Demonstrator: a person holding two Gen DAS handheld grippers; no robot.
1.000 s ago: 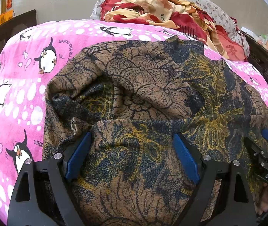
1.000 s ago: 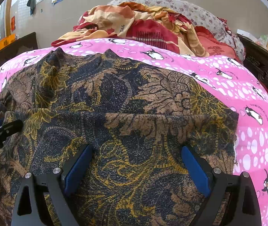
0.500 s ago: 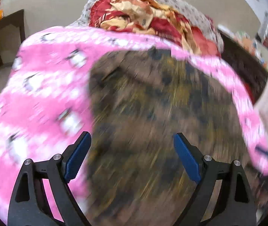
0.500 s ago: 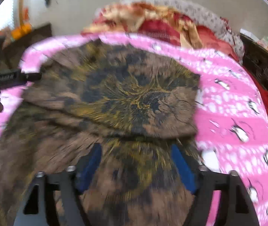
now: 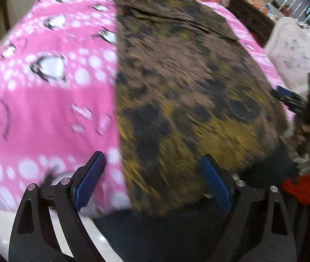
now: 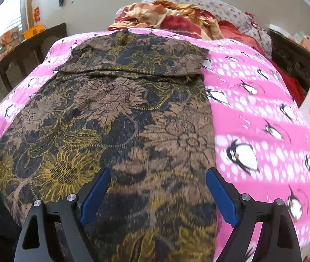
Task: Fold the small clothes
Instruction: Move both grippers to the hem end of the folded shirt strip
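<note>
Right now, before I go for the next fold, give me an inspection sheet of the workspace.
Surface: pink penguin blanket, covering the bed.
Job's things: brown floral garment laid out long, its far end folded over.
Clutter: red and cream bedding heaped at the far end.
Grippers: left gripper open over the garment's near left edge; right gripper open over its near right edge; neither holds cloth.
Cables: nothing seen.
Surroundings: dark wooden table at left, beige wall behind.
</note>
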